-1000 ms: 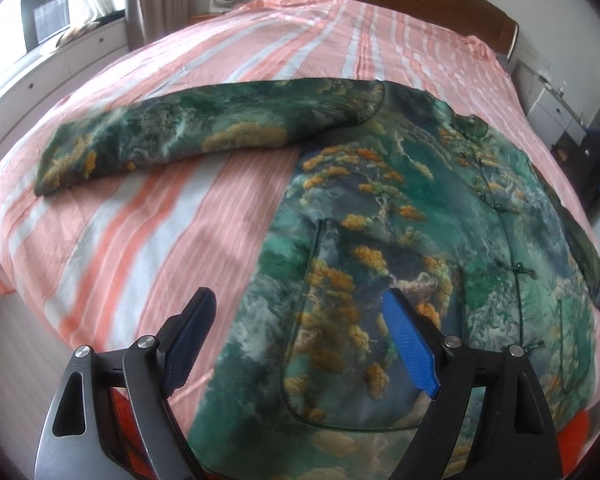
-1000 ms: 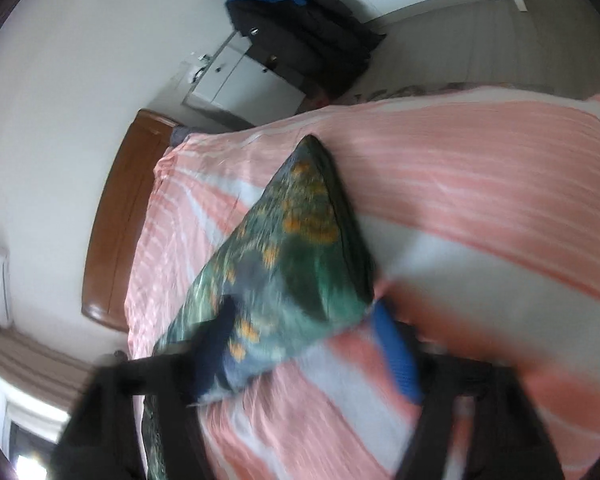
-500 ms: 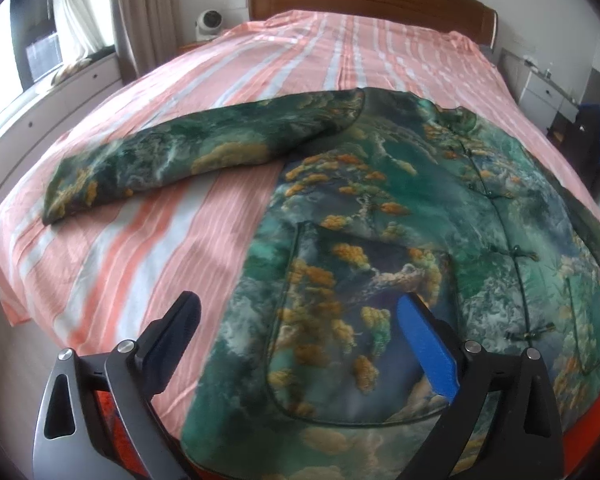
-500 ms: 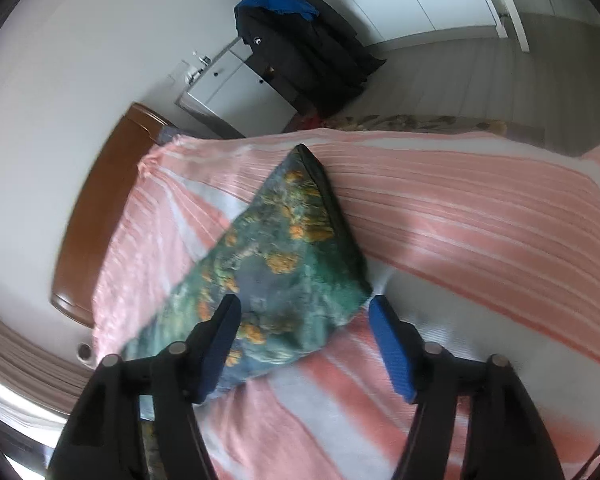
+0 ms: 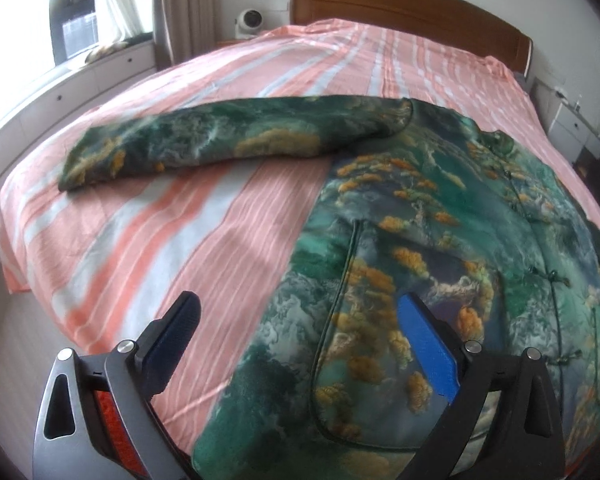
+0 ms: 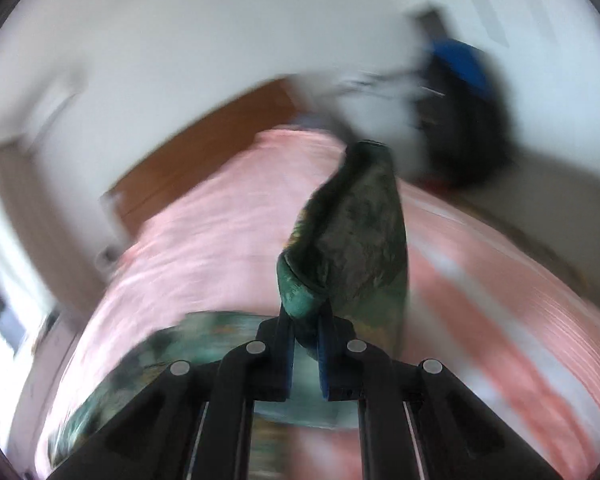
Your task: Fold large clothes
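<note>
- While the green landscape-print jacket [image 5: 440, 248] lies spread face up on the striped pink bedsheet [image 5: 204, 240], the fold looks barely begun: in the left wrist view its body is flat, the knot-buttoned front closed, and nothing is yet laid over it.
- One sleeve [image 5: 228, 140] stretches out sideways across the sheet, fully extended and untouched, well apart from either tool.
- Over the jacket's lower hem area, near the patch pocket [image 5: 404, 320], the left tool [image 5: 300, 344] has its fingers wide apart; one blue pad sits over the sheet, the other over the pocket, and no cloth is pinched between them. Whether the pads touch the fabric I cannot tell.
- On the other side, the right tool [image 6: 305, 354] has its fingers together and clamped on the other sleeve's cuff [image 6: 300, 296], whose rolled green edge stands up just past the pads, with the rest of that sleeve [image 6: 360, 236] rising away from the sheet.
- That view is heavily blurred, so where exactly the sleeve meets the jacket body is not readable; the headboard [image 6: 204, 160] and dark bags [image 6: 460, 120] beyond show only as smears.
- Judging from this, the step in hand is bringing the gripped sleeve in over the jacket front.
- Still left, as I read it: laying that sleeve flat, folding the outstretched sleeve in likewise, then doubling the body, likely from the hem the left tool is poised over.
</note>
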The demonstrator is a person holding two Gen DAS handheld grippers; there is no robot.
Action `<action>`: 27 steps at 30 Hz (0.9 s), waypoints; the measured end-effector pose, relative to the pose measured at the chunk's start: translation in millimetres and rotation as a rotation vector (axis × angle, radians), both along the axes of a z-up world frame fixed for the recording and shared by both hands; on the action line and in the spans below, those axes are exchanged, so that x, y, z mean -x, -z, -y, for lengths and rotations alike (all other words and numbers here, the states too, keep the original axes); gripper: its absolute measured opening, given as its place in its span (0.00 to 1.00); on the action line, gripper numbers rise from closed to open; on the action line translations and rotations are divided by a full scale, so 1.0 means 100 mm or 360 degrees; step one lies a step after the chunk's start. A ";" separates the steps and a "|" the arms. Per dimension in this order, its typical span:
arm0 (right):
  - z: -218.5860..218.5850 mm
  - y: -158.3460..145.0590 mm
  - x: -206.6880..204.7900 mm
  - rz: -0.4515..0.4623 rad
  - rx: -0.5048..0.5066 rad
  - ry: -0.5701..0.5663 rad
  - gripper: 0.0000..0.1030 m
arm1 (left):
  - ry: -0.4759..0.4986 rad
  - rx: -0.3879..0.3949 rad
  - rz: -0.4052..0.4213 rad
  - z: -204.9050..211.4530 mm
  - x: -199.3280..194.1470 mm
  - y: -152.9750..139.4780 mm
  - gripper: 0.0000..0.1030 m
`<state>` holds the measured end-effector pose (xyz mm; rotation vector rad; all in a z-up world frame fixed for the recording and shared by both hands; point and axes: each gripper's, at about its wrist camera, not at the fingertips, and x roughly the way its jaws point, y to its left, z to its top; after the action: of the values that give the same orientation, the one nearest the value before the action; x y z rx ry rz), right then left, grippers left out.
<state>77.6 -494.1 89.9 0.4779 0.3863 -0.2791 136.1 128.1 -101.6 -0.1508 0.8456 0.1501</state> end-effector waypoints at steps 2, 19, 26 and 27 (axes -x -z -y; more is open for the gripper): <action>-0.54 -0.21 -0.41 0.0035 0.0052 -0.0177 0.09 | 0.0012 -0.0021 0.0038 -0.02 0.05 0.02 0.96; -2.97 1.37 -2.22 -0.0484 -0.0037 -0.0914 0.69 | -0.0014 0.0030 -0.0007 -0.24 0.07 0.22 0.97; -2.25 1.16 -1.71 -0.0514 0.0535 -0.0581 0.86 | 0.0041 0.0035 -0.0051 -0.12 0.00 0.28 0.99; -2.14 1.24 -1.76 -0.0571 0.0527 -0.0539 0.86 | 0.0048 0.0016 -0.0065 -0.10 -0.01 0.31 1.00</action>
<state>253.2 -280.4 -34.0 0.0294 0.7470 -0.0936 137.1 138.4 -132.1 -0.1446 0.8892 0.1209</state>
